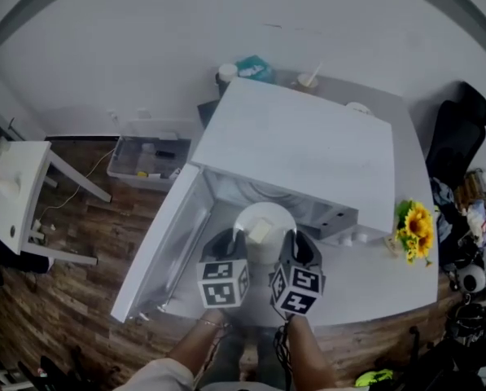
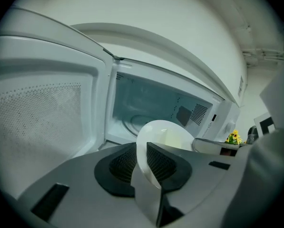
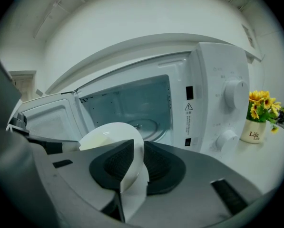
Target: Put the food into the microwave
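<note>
Plated food (image 1: 260,231) before open microwave (image 1: 308,149)

The grey left tool (image 1: 231,241) and right tool (image 1: 292,241) bear black-and-white marker cubes (image 1: 222,282) and dark ribbed pads (image 2: 125,163).

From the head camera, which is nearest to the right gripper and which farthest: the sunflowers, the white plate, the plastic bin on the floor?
1. White plate: gripped in its jaws, straight ahead.
2. Sunflowers: on the counter, to its right.
3. Plastic bin: on the floor, far left.

One microwave (image 1: 308,145); one plate (image 1: 267,209); two hand-held grippers (image 1: 231,239) (image 1: 295,239); one pot of sunflowers (image 1: 413,231).
</note>
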A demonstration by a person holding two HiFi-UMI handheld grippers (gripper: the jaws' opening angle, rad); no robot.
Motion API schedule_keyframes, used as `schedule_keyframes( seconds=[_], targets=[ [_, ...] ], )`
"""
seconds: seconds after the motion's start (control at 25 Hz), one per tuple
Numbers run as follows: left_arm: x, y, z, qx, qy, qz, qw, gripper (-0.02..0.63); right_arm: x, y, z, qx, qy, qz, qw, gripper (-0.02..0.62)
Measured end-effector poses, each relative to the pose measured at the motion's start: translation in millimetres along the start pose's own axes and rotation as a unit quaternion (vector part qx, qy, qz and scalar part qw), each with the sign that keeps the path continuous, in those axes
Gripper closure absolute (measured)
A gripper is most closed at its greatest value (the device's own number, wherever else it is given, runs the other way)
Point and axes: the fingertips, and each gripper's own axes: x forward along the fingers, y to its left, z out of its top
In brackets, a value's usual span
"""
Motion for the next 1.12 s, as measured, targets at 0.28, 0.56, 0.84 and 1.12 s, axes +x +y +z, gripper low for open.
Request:
schedule_keyframes(
  seconds=[0.28, 0.56, 0.84, 1.12],
  targets=[
    [19, 8, 26, 0.016, -0.025, 0.001, 0.9996, 0.526, 18, 4, 17, 0.006, -0.022, -0.004, 1.0, 0.505],
    [33, 17, 39, 0.012, -0.039, 0.002, 0.9991, 0.526, 34, 11, 30, 0.007, -0.04, -0.002, 0.999, 0.509],
    [50, 16, 54, 0.02, -0.057, -0.001, 0.9982, 0.526, 49, 6, 34, 0.005, -0.054, -0.005, 0.998, 0.511],
    [64, 16, 59, 0.019, -0.073, -0.004, 0.9971, 0.526, 61, 2, 34, 0.012, -0.064, -0.004, 0.998, 0.511]
  ],
)
